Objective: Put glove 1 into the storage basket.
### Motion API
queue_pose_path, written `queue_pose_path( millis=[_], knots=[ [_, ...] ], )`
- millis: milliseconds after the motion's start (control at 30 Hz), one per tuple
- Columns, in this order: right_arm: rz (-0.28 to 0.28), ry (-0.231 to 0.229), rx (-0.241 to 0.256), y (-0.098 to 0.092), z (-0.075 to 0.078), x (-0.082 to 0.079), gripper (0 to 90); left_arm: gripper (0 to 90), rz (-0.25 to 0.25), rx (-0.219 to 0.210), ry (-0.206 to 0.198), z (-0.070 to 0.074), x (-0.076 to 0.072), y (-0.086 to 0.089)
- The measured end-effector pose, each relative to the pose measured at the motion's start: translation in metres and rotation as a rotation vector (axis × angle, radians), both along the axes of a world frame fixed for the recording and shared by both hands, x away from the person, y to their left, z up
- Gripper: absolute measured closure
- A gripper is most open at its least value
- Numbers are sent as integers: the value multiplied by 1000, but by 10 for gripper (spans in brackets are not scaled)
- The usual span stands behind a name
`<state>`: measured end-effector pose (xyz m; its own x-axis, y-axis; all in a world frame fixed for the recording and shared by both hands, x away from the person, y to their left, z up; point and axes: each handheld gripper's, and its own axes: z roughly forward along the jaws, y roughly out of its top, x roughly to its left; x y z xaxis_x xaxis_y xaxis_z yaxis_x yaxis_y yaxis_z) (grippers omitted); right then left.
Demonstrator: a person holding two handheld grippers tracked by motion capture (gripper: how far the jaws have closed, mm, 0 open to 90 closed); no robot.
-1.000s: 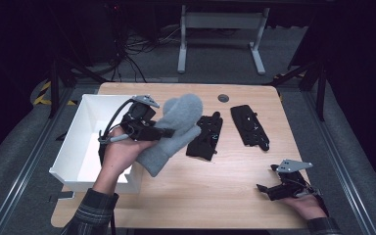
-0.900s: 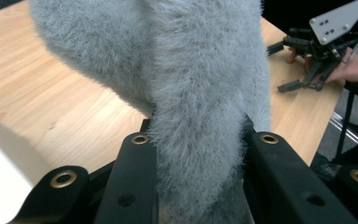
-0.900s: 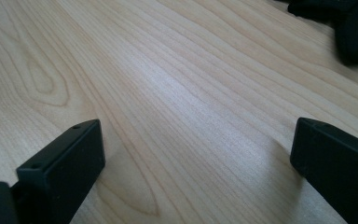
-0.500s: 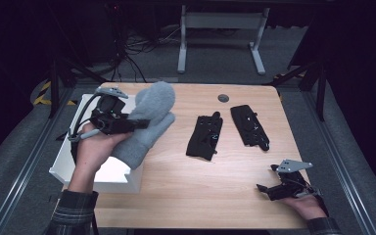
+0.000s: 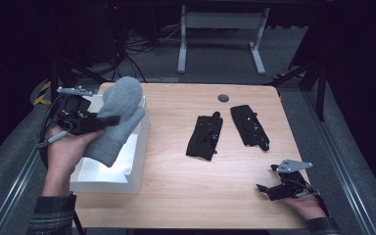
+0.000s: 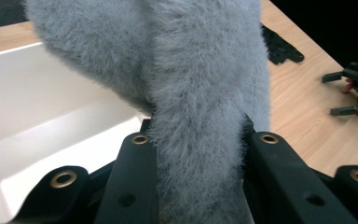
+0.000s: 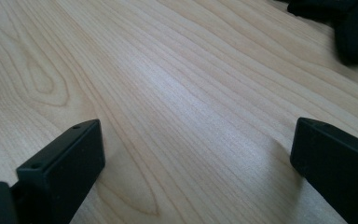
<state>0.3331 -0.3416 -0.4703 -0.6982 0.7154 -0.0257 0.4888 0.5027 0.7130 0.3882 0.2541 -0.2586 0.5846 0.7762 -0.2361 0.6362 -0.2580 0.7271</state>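
Mitten [image 5: 119, 116], grey and fuzzy, is hanging in the left hand-held gripper [image 5: 108, 121] above the white bin [image 5: 138, 161] at the left edge of the surface [image 5: 186, 196]. In the left gripper view the black jaws are pinching the mitten [image 6: 196, 140] from both sides, the pile bulging out over each jaw, so the grip is sitting deep in the fabric rather than on an edge. Cuff is drooping toward the near side, over the bin's open top; the rounded end is pointing up and away.

Handling, as judged: light, soft, no stiffness at all; it is folding around the jaws and sagging under its own weight. Not fragile, not slippery, since the fleece is giving the jaws plenty to bite. A mid-body pinch is holding fine; a pinch at the cuff or thumb alone would probably let it swing more.

Right hand-held gripper [image 5: 280, 185] is lying low at the near right of the surface, jaws spread wide with bare wood between them in the right gripper view, holding nothing.

Two black gloves [image 5: 204, 137] and [image 5: 249, 126] are lying flat mid-surface, apart from each other, well clear of both grippers.
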Motion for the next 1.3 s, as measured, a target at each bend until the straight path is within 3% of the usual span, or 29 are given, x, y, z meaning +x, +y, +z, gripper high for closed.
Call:
queue_pose_path(
  millis=[167, 233, 300, 433, 600, 867, 933, 1133, 1167, 1300],
  knots=[
    [0, 0, 0, 0, 0, 0, 31, 728, 35, 3, 14, -9, -1, 9],
    [0, 0, 0, 0, 0, 0, 31, 728, 72, 14, 31, -20, 0, 16],
    [0, 0, 0, 0, 0, 0, 31, 728, 81, 12, 34, -23, 0, 18],
    [0, 0, 0, 0, 0, 0, 31, 727, 114, 15, 67, -42, 5, 24],
    [0, 0, 0, 0, 0, 0, 31, 727, 146, 27, 122, -71, 16, 25],
    [0, 0, 0, 0, 0, 0, 31, 724, 189, 40, 188, -104, 31, 25],
    [0, 0, 0, 0, 0, 0, 31, 723, 201, 47, 223, -122, 37, 25],
    [0, -1, 0, 0, 0, 0, 31, 709, 217, 55, 279, -142, 46, 27],
    [0, 0, 0, 0, 0, 0, 31, 704, 221, 64, 305, -149, 48, 27],
    [0, 0, 0, 0, 0, 0, 31, 687, 223, 95, 343, -159, 52, 27]
  ],
)
